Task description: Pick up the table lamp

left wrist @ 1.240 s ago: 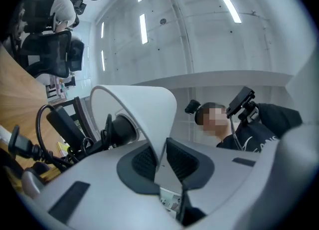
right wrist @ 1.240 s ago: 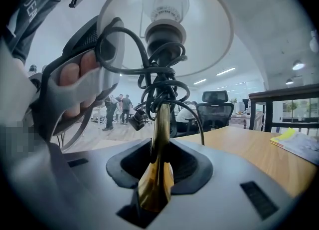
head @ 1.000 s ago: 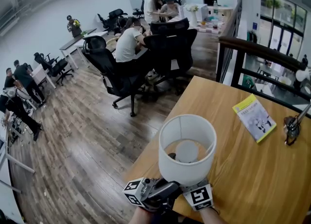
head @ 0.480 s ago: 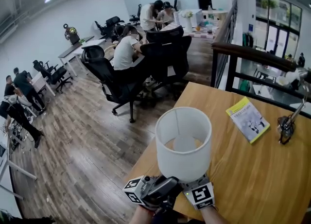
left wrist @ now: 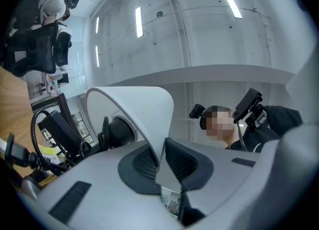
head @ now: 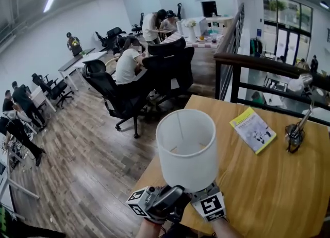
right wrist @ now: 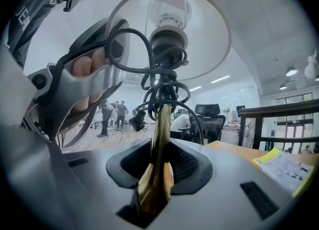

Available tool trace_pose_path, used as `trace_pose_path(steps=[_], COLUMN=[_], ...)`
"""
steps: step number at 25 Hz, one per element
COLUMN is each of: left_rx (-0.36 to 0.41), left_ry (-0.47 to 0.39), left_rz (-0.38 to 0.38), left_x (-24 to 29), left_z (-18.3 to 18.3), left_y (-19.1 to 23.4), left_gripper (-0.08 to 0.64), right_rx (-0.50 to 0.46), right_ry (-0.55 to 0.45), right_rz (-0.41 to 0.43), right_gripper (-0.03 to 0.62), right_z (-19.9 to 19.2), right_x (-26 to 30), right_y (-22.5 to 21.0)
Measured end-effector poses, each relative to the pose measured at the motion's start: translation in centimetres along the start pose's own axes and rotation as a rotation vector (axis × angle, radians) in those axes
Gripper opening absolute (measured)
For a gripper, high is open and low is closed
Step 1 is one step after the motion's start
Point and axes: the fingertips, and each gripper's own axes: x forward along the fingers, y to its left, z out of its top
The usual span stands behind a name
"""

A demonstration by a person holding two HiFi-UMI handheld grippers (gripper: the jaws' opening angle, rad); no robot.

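Observation:
The table lamp has a white drum shade (head: 185,149), a brass stem (right wrist: 160,134) and a black cord (right wrist: 159,89) coiled round the stem. In the head view it stands upright over the wooden table's (head: 268,180) near left corner. My left gripper (left wrist: 160,156) is shut on the shade's (left wrist: 134,109) thin wall at its lower rim. My right gripper (right wrist: 158,166) is shut on the brass stem. In the head view both grippers, left (head: 167,201) and right (head: 203,198), sit close together under the shade, which hides their jaws. The lamp's foot is hidden.
A yellow-edged book (head: 252,128) lies on the table to the right, and a black clip lamp with cable (head: 295,136) beyond it. A dark railing (head: 258,66) runs behind the table. Office chairs (head: 124,97) and seated people fill the floor to the left.
The lamp has risen together with both grippers; in the head view its shade stands higher and larger. Both grips have stayed the same.

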Motion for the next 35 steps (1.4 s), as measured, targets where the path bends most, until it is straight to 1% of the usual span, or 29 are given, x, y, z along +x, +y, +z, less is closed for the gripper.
trace_pose_path(steps=[9,22,27,35], left_rx=[0.015,0.058,0.065,0.066], left_ry=[-0.004,0.017,0.02,0.013], left_rz=[-0.019,-0.054,-0.059,-0.05], left_x=[2.6,5.9,6.4,6.2], left_z=[0.6,3.3,3.7,4.3], left_y=[-1.0,-3.1,-3.8,-3.9], left_gripper=[0.032,0.026,0.026,0.026], right_rx=[-0.021,-0.025,-0.028,-0.032], right_ry=[-0.015,-0.056,-0.065,-0.065], right_rz=[0.003,0.012,0.009,0.014], right_gripper=[0.114,0.114,0.114,0.114], right_z=[2.7,7.8,8.7,8.9], right_x=[-1.1,-0.9,-1.1,-0.6], right_y=[-1.1,-1.0,-0.7,-0.4])
